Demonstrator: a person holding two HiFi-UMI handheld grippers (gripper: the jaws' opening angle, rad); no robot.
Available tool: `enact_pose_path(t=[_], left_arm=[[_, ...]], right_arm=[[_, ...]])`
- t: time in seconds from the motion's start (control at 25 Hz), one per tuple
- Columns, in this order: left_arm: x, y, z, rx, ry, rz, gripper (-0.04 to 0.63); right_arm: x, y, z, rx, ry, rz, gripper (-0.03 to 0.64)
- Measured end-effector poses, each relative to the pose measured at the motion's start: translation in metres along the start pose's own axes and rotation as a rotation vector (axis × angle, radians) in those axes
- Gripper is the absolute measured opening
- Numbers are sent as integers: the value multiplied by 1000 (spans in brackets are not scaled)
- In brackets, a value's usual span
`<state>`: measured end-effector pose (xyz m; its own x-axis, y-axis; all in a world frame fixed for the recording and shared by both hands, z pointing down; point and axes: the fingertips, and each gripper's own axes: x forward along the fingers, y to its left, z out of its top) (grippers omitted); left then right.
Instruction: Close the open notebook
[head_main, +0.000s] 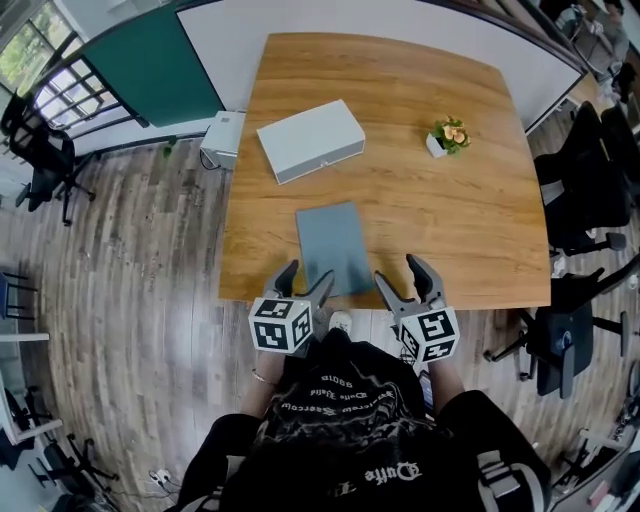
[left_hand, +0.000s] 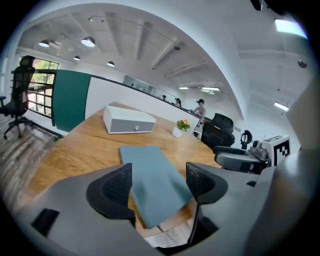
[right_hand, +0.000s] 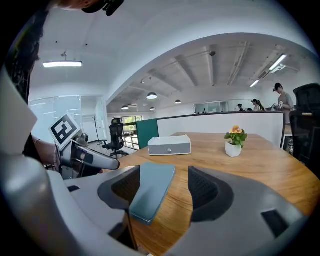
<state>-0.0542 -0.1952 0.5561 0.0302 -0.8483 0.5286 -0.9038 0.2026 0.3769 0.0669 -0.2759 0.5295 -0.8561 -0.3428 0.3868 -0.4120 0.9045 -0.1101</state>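
The grey-blue notebook (head_main: 335, 246) lies flat and closed on the wooden table (head_main: 450, 210), near its front edge. My left gripper (head_main: 303, 283) hovers at the table's front edge by the notebook's near left corner, jaws open with nothing between them. My right gripper (head_main: 402, 279) hangs just right of the notebook's near end, also open and empty. In the left gripper view the notebook (left_hand: 152, 180) shows between and beyond the jaws (left_hand: 159, 185). In the right gripper view the notebook (right_hand: 152, 190) lies ahead, to the left of the gap (right_hand: 162, 189).
A white flat box (head_main: 311, 139) rests further back on the table. A small potted flower (head_main: 449, 136) stands at the back right. Black office chairs (head_main: 585, 180) line the table's right side. A white device (head_main: 223, 138) sits off the table's left edge.
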Motion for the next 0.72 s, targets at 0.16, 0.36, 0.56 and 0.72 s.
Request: enact_pose_path(t=[0.16,0.36,0.56,0.72], left_arm=[[-31,30,17,-27,-85,57,341],[-73,67,32,-37,-152,124,339],[-109,96,54,53,-245,229,339],[-121,103,63,92,-267,223,339]], right_arm=[[3,13,18,-9,-45,1,287],[7,36,46,-25,-105,-10,286],[6,55,61,-41,-132,-35,287],[7,70,65,-75,-130,-48,290]])
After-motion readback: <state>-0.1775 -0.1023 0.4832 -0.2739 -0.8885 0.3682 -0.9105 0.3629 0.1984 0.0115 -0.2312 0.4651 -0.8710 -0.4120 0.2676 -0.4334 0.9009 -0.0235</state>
